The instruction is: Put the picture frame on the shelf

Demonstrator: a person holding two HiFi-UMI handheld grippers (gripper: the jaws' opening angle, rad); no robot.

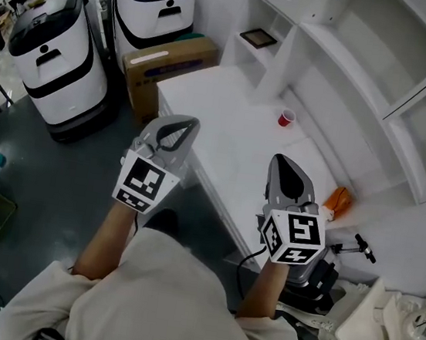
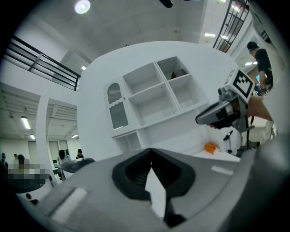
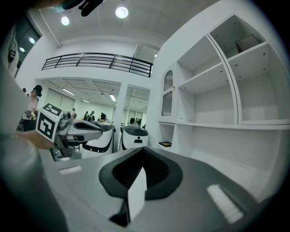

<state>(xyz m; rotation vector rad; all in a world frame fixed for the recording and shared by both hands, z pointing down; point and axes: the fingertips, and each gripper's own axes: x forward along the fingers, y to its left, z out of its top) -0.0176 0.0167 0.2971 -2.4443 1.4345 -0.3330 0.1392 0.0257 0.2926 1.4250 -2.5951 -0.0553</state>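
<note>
The picture frame (image 1: 258,37), dark with a brown inside, lies flat in a low compartment of the white shelf unit (image 1: 381,78); the right gripper view shows the picture frame (image 3: 166,144) small and far off. Both grippers hang in the air well short of it. My left gripper (image 1: 188,123) is over the table's near left edge, its jaws shut on nothing (image 2: 152,156). Over the table's near right part, my right gripper (image 1: 280,160) is also shut and holds nothing (image 3: 144,153).
A white table (image 1: 225,136) carries a red cup (image 1: 286,118) and an orange object (image 1: 337,201). A cardboard box (image 1: 169,62) and two white-and-black machines (image 1: 52,59) (image 1: 153,2) stand on the floor to the left. A dark object (image 3: 247,43) sits in an upper shelf compartment.
</note>
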